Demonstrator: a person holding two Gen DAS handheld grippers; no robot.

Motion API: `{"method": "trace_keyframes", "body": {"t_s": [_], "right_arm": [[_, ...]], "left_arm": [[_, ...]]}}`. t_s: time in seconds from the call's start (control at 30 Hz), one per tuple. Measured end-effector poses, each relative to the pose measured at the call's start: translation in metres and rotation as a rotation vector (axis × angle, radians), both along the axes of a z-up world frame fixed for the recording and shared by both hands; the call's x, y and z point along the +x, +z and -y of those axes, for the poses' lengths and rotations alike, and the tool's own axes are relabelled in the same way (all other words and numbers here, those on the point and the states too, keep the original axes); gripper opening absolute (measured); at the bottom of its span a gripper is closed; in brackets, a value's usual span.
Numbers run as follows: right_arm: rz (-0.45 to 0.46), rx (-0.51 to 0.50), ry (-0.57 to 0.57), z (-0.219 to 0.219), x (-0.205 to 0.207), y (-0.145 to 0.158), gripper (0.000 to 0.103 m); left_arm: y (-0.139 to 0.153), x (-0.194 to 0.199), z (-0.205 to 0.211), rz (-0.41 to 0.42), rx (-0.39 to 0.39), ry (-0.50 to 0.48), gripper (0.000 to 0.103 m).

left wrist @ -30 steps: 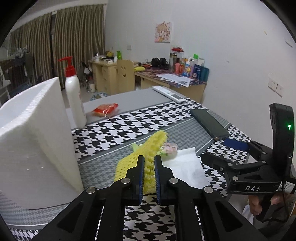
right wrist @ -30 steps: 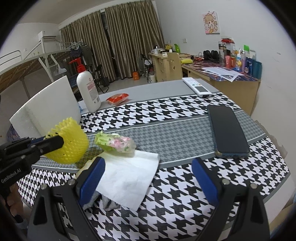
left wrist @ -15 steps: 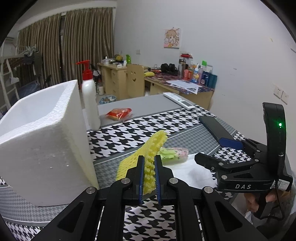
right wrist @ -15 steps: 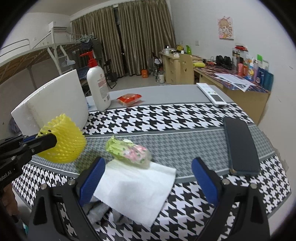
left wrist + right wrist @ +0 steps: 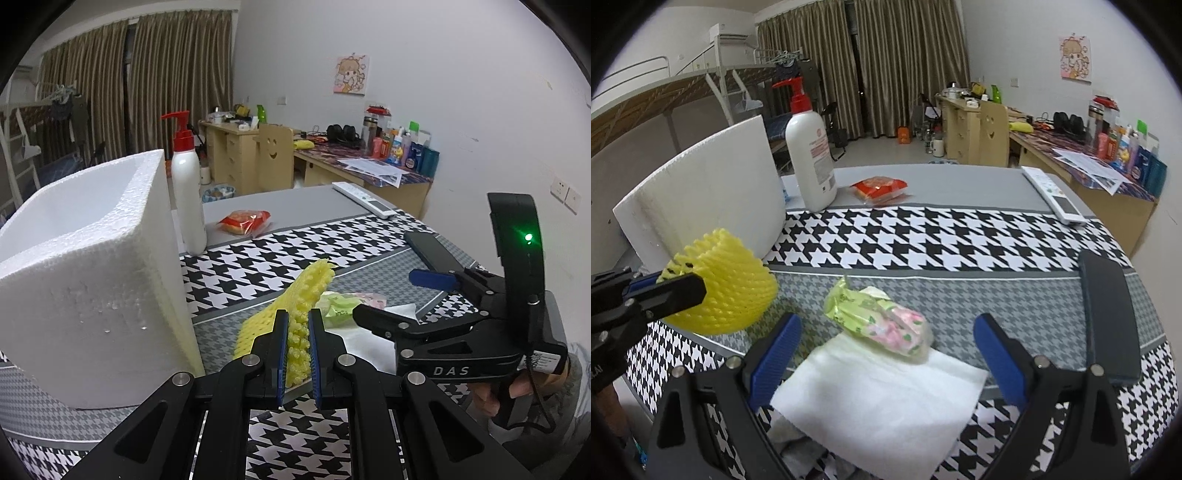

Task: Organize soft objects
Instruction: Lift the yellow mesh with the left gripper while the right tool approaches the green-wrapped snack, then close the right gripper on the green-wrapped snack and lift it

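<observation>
Left gripper point(image 5: 295, 350) clenched on yellow foam fruit net point(image 5: 724, 291), net lifted clear of tablecloth point(image 5: 258, 258), sticking out ahead of the fingertips. White foam box point(image 5: 85, 258) just left of the fingers: best raised above the rim, carried over the opening, then released. Right gripper point(image 5: 886, 354) spread wide, empty, hovering low over white tissue point(image 5: 882, 398); green-pink wrapped packet point(image 5: 882, 325) between its fingers.

"DAS" in white letters stands on the right tongs point(image 5: 424, 295) (bottle print unreadable).
</observation>
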State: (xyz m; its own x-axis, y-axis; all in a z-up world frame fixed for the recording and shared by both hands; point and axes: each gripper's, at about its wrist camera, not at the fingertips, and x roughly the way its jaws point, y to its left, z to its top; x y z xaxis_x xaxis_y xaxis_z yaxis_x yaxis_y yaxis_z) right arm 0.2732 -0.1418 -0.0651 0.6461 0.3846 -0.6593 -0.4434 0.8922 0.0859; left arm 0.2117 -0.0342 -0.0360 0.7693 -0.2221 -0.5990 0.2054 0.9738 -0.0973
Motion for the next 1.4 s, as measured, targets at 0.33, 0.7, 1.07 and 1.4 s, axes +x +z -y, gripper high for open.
{"method": "trace_keyframes", "body": {"t_s": [0.33,0.7,1.07,1.4], "right_arm": [[-0.060,-0.044,0.022,-0.014,0.014,-0.017,0.086],[-0.108,-0.072,0.032,-0.018,0.020,-0.025,0.048],[-0.061,-0.063,0.036,-0.017,0.010,-0.013,0.025],[0.010,-0.013,0.026,-0.009,-0.008,0.015,0.020]], "left_arm": [[-0.005,0.004,-0.007,-0.021,-0.020,0.003,0.011],[-0.009,0.008,-0.013,-0.039,-0.031,0.005,0.011],[-0.009,0.005,-0.014,-0.048,-0.054,-0.008,0.011],[0.012,-0.010,-0.016,0.018,-0.048,-0.008,0.011]]}}
